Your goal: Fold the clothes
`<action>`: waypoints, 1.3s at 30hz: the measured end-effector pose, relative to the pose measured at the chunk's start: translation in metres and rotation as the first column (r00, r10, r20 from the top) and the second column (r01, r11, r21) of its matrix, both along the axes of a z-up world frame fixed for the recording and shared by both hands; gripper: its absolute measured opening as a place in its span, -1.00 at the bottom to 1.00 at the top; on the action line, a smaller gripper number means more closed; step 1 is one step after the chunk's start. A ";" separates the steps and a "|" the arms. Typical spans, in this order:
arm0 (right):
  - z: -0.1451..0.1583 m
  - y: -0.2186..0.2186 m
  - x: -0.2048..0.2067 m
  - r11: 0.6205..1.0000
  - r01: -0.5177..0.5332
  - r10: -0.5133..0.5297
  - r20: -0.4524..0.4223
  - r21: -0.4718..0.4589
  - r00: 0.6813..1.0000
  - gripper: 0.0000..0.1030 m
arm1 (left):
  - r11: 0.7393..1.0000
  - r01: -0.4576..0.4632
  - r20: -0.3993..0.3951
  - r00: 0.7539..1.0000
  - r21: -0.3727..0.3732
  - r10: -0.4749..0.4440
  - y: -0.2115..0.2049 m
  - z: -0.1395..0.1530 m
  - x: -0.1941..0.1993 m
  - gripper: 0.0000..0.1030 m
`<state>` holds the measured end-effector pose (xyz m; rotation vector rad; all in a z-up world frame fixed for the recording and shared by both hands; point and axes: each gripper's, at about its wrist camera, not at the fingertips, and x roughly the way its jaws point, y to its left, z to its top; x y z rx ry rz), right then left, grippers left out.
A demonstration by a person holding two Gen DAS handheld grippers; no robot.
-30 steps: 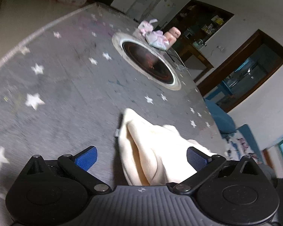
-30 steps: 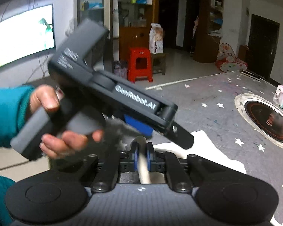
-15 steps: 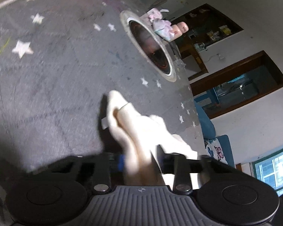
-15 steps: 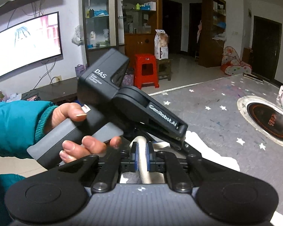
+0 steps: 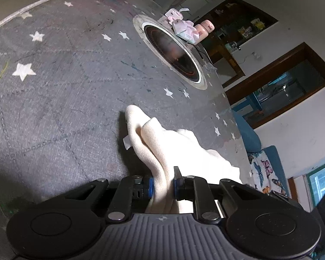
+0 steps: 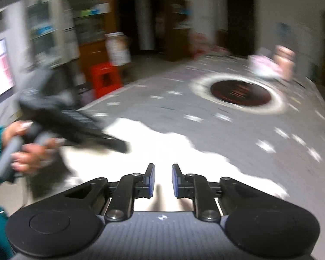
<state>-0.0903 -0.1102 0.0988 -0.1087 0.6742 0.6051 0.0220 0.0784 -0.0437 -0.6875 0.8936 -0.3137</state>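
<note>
Cream garment point(image 5: 179, 149) on grey star-patterned tablecloth point(image 5: 60, 99), round hotplate point(image 5: 173, 49) beyond.

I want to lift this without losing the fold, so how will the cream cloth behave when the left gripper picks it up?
The cream cloth will probably go floppy: it already bunches into soft folds in the left gripper. It looks thick and fleecy, so it likely grips well against the pads rather than slipping. The part lying on the table will likely drag and hang down.
</note>
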 end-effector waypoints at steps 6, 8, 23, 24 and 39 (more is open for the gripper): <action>-0.024 -0.055 0.020 0.972 0.233 -0.232 -0.055 0.020 0.971 -0.49 | 0.999 0.014 0.013 1.000 0.051 -0.015 -0.005 0.004 0.001 -0.65; -0.030 -0.067 0.022 0.963 0.266 -0.262 -0.084 0.043 0.961 -0.41 | 0.998 0.015 0.013 1.000 0.060 -0.016 -0.006 0.004 0.001 -0.65; -0.036 -0.065 0.027 0.951 0.270 -0.256 -0.106 0.149 0.961 -0.80 | 0.972 0.077 0.072 0.993 0.220 -0.095 -0.032 0.031 0.011 -0.70; -0.033 -0.066 0.025 0.951 0.269 -0.257 -0.095 0.151 0.962 -0.80 | 0.970 0.086 0.083 0.991 0.229 -0.107 -0.034 0.035 0.014 -0.70; 0.027 -0.113 0.055 0.929 0.363 -0.368 0.085 0.071 0.926 -0.81 | 0.937 0.198 0.156 0.956 0.286 -0.249 -0.116 0.064 0.087 -0.71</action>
